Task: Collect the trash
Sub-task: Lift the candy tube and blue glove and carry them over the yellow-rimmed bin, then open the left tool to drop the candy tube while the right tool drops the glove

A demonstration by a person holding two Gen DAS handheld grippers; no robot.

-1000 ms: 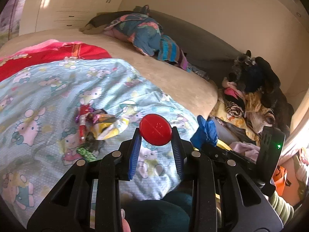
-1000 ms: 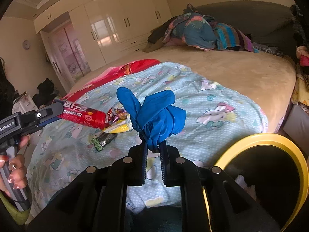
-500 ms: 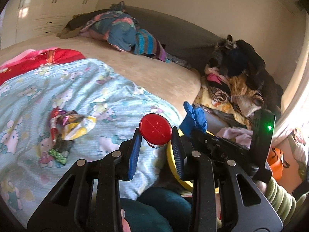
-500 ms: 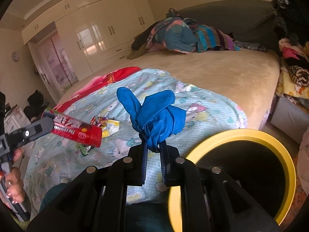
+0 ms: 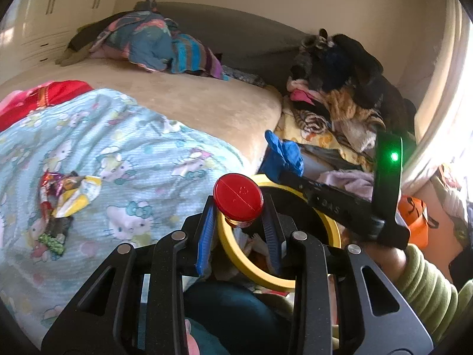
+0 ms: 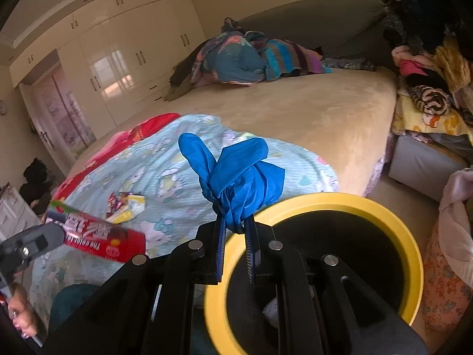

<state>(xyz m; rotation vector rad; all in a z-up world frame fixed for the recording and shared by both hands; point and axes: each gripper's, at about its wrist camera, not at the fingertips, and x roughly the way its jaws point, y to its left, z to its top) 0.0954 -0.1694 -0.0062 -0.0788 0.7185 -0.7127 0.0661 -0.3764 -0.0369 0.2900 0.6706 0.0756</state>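
Observation:
My left gripper (image 5: 239, 224) is shut on a red snack tube (image 5: 238, 197), seen end-on by its round red cap; in the right wrist view the tube (image 6: 102, 236) shows its printed side at the lower left. My right gripper (image 6: 235, 230) is shut on a crumpled blue glove (image 6: 236, 174), which also shows in the left wrist view (image 5: 283, 155). A yellow-rimmed bin (image 6: 340, 201) with a dark inside sits just below and right of the right gripper; its rim (image 5: 236, 254) lies under the tube. A small heap of wrappers (image 5: 63, 195) rests on the cartoon-print blanket (image 5: 124, 153).
The beige bed (image 6: 310, 112) carries a bundle of colourful clothes (image 6: 251, 59) at its far end. A pile of clothes and dark soft toys (image 5: 340, 82) stands right of the bed. White wardrobes (image 6: 118, 56) line the back wall. An orange bag (image 5: 414, 222) sits at the right.
Both grippers have swung right, away from the blanket and over the yellow bin, which now fills more of each view. The tube and the glove stay gripped; the wrappers have slid left.

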